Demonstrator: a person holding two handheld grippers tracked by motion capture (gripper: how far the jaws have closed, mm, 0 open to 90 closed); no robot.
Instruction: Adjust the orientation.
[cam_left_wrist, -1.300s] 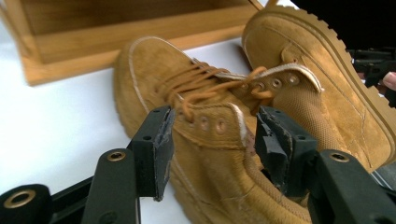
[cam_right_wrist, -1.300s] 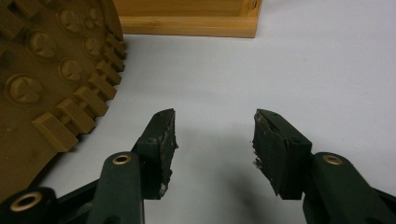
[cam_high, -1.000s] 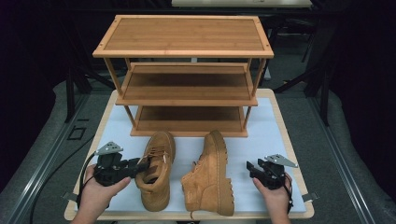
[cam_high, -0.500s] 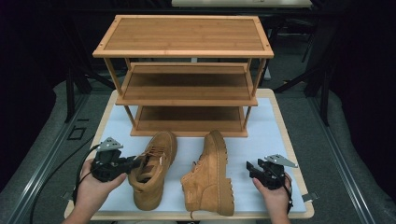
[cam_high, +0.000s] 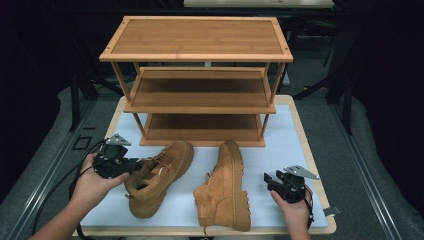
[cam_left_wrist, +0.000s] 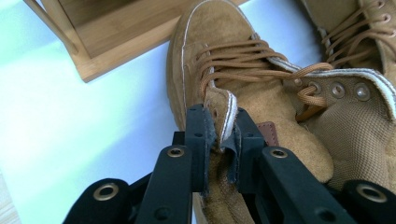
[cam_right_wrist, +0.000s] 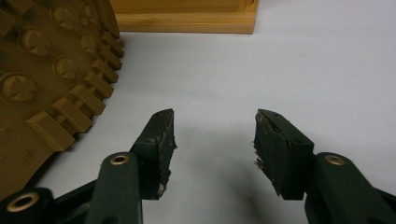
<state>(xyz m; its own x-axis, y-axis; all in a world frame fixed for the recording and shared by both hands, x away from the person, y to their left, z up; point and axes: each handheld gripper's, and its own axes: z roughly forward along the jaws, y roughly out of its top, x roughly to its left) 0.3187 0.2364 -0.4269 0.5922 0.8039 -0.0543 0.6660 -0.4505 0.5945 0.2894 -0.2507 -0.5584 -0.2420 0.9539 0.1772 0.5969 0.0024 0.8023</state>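
Note:
Two tan lace-up boots lie on the white mat in front of a wooden shoe rack (cam_high: 200, 85). The left boot (cam_high: 162, 172) stands at a slant with its toe toward the rack. My left gripper (cam_high: 136, 165) is shut on its ankle collar, and its jaws have just been closing with that collar between them. In the left gripper view the black jaws (cam_left_wrist: 220, 135) pinch the suede edge of the boot (cam_left_wrist: 224, 42). The right boot (cam_high: 225, 187) lies on its side, sole toward my right gripper (cam_high: 268, 181). That gripper (cam_right_wrist: 215, 135) rests open on the mat beside the lugged sole (cam_right_wrist: 42, 70).
The rack has three shelves and stands at the back of the white mat (cam_high: 290, 145); its base (cam_right_wrist: 187, 21) is just ahead of the right gripper. The table's wooden edge runs along the front. A dark floor and metal rails surround the table.
The left gripper closed on the left boot's collar and moved left and up. The boot's heel swung left with it, so the boot now sits at a slant. The right hand stayed put.

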